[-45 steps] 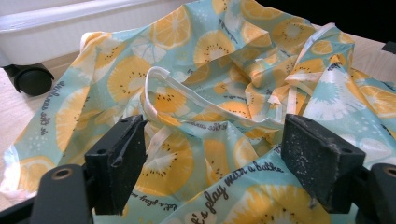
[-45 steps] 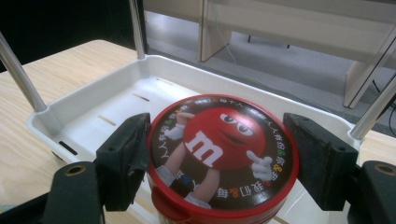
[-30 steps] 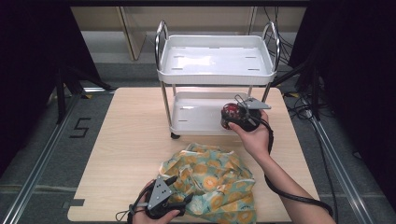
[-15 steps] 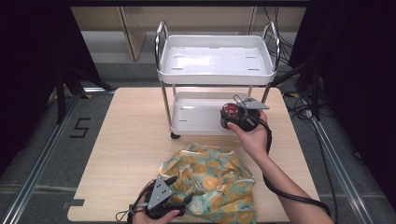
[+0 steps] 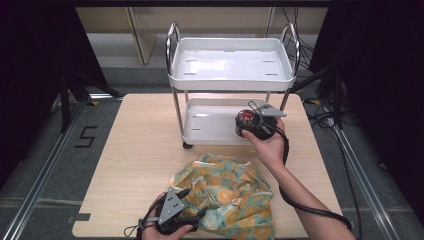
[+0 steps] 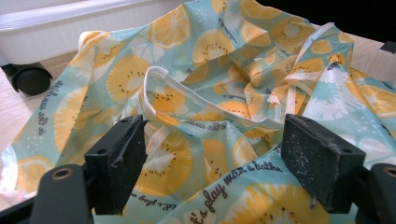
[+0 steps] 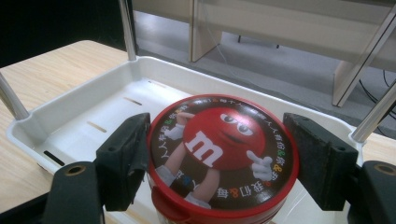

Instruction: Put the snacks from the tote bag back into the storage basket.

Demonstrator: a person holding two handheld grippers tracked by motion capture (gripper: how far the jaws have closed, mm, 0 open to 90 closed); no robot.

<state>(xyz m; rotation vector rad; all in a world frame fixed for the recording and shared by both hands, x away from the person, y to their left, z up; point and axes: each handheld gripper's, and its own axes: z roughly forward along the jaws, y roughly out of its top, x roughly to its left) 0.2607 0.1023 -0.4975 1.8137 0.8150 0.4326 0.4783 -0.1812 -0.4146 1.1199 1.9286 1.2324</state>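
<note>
A red round candy tin (image 7: 219, 154) with a cartoon figure on its lid sits between the jaws of my right gripper (image 7: 217, 140), which is shut on its sides. In the high view the tin (image 5: 245, 118) and right gripper (image 5: 249, 125) hang over the right end of the white cart's lower tray (image 5: 207, 122). A crumpled teal cloth with orange fruit slices (image 5: 235, 195) lies on the table's near side. My left gripper (image 5: 201, 216) stands open at its near left edge. Folds of the cloth (image 6: 219, 60) lie between the spread jaws of the left gripper (image 6: 212, 140).
The two-tier white cart (image 5: 230, 82) with chrome posts stands at the back middle of the wooden table (image 5: 140, 160); its top tray holds nothing. A black caster (image 6: 30, 77) shows near the cloth. Black cables trail from both grippers.
</note>
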